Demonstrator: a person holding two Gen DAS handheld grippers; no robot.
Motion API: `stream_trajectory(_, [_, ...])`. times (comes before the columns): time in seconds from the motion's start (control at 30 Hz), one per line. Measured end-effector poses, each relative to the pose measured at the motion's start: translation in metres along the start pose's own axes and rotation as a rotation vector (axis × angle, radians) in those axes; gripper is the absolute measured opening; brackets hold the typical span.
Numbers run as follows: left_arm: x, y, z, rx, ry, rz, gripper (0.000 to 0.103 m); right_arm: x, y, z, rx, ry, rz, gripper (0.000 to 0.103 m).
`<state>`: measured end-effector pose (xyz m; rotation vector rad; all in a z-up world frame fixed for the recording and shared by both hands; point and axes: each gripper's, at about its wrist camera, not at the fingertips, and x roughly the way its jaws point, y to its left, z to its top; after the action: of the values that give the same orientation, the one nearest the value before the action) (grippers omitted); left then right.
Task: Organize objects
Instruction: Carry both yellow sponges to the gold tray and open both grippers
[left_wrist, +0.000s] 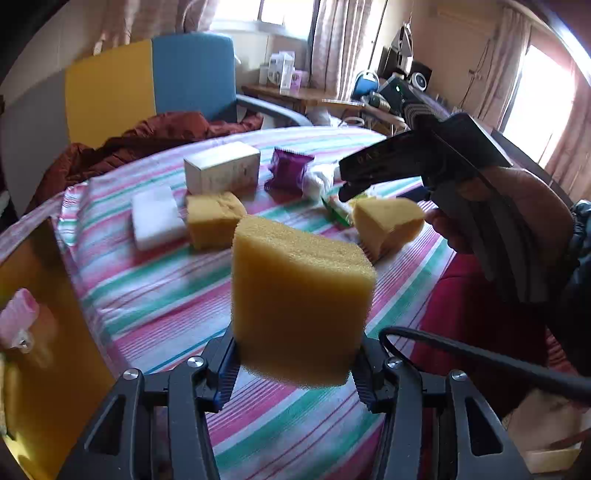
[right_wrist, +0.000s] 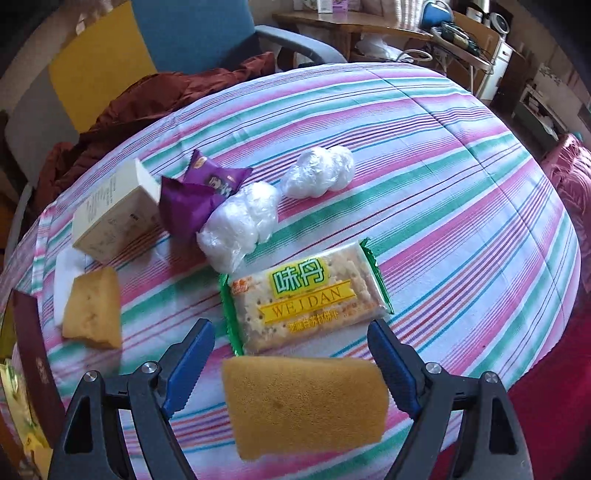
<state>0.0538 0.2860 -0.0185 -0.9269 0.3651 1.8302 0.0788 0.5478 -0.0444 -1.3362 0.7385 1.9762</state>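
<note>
Sponges: three porous yellow blocks, one squeezed in the left gripper (left_wrist: 293, 373) above the striped bed (right_wrist: 461, 206), one (right_wrist: 94, 308) resting by its left edge. Third one (right_wrist: 304, 404) lies between the right gripper (right_wrist: 291, 373)'s spread fingers, maybe untouched. Two crinkly white plastic bundles (right_wrist: 317, 171) sit mid-bed.

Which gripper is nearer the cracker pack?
Right. The right gripper hangs open just short of the cracker pack; the left gripper holds a sponge farther back.

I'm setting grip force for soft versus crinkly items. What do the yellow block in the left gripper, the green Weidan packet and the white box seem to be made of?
Yellow block: apparently open-cell foam sponge, matte, with a finely pitted surface.
Weidan packet: glossy plastic film, with a see-through front showing crackers and crimped green ends.
White box: probably thin cardboard, smooth with sharp folded edges.
</note>
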Motion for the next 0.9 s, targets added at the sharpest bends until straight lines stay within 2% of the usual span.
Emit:
stream_trajectory(0.07, [-0.010, 0.004, 0.001, -0.015, -0.020, -0.001, 0.053, -0.005, 0.001, -0.001, -0.020, 0.018, 0.015, 0.086])
stream_trajectory(0.27, [-0.035, 0.020, 0.000, -0.069, -0.067, 0.008, 0.053, 0.003, 0.015, -0.017, -0.157, 0.121, -0.129, 0.086])
stream_trajectory(0.3, [-0.038, 0.024, -0.001, -0.080, -0.070, 0.011, 0.053, 0.006, 0.013, -0.019, -0.148, 0.149, -0.121, 0.082])
stream_trajectory(0.4, [-0.050, 0.039, -0.007, -0.123, -0.082, 0.024, 0.053, 0.002, 0.011, -0.020, -0.135, 0.131, -0.103, 0.073])
stream_trajectory(0.5, [-0.068, 0.056, -0.016, -0.175, -0.103, 0.048, 0.053, -0.007, 0.010, -0.023, -0.121, 0.087, -0.055, 0.071])
stream_trajectory(0.57, [-0.079, 0.071, -0.022, -0.218, -0.113, 0.069, 0.053, -0.021, 0.014, -0.027, -0.122, 0.024, -0.007, 0.071])
stream_trajectory(0.67, [-0.097, 0.098, -0.036, -0.290, -0.126, 0.124, 0.054, -0.041, 0.028, -0.036, -0.149, -0.037, 0.049, 0.071])
stream_trajectory(0.9, [-0.141, 0.151, -0.070, -0.412, -0.152, 0.259, 0.054, -0.081, 0.117, -0.055, -0.293, -0.140, 0.268, 0.071])
